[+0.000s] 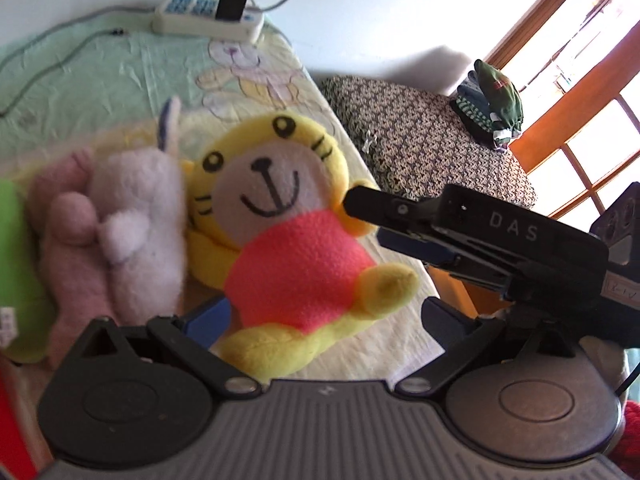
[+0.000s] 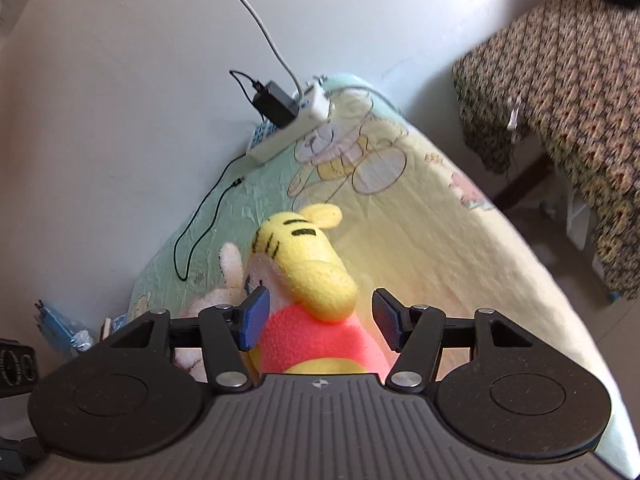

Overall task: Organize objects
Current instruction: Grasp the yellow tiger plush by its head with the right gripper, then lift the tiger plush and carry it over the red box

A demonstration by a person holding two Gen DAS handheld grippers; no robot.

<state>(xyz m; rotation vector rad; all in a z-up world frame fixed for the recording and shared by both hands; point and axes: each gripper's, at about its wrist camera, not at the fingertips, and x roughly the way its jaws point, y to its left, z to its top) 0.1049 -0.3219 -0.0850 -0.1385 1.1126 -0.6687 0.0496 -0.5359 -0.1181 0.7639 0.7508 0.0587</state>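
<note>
Grasping step of the sorting, not yet completed: reaching for the tiger [image 1: 288, 240], lying face-up on the sheet-covered bench [image 2: 440, 240], pressing against the white rabbit [image 1: 136, 216] at its side, with a pink plush [image 1: 68, 240] just beyond the rabbit and a power strip [image 1: 208, 20] well apart at the far edge by the wall.

Straddling the tiger's red torso with the right gripper [image 2: 320, 320]: jaws spread, the pad [image 2: 254, 316] nearer the rabbit seemingly brushing the fleece, the other standing clear, nothing pinched. In the left wrist view, approaching from the tiger's ear side, angled downward.

Hovering near the tiger's feet with the left gripper [image 1: 320, 316]: jaws likewise spread wide, holding nothing, with the yellow legs just ahead of them.

Probably calling next for closing the right jaws squarely on the torso, and closing well in, given how much such soft filling is likely to yield. Then lifting straight off the sheet, taking care not to drag the rabbit along where the two toys are touching. Possibly steadying the rabbit with the left jaws, or simply keeping them out of the lifting path. Destination for the tiger not evident in either view.
</note>
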